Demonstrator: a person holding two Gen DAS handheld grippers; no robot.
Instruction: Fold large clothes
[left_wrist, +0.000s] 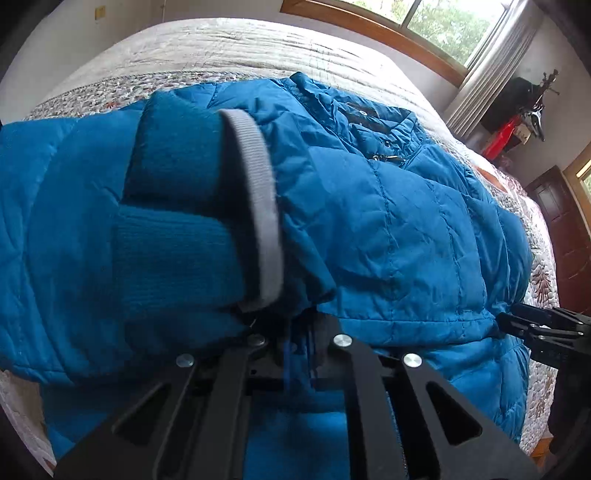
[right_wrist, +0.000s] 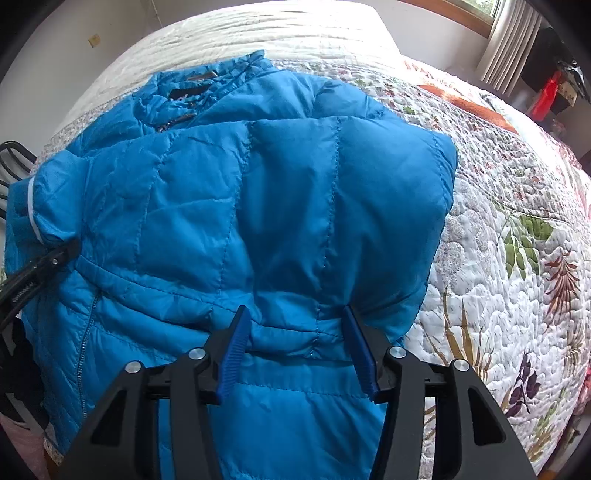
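A blue quilted puffer jacket lies on the bed, collar toward the far side; it also fills the right wrist view. My left gripper is shut on the jacket's sleeve cuff, blue knit with a grey rim, held up close to the camera over the jacket body. My right gripper is open, blue pads either side of a fold of jacket fabric, resting on the folded-in right part. The right gripper also shows in the left wrist view, and the left gripper in the right wrist view.
The bed has a floral quilt to the right and a white quilted cover at the far side. A window, curtain and dark door stand beyond the bed.
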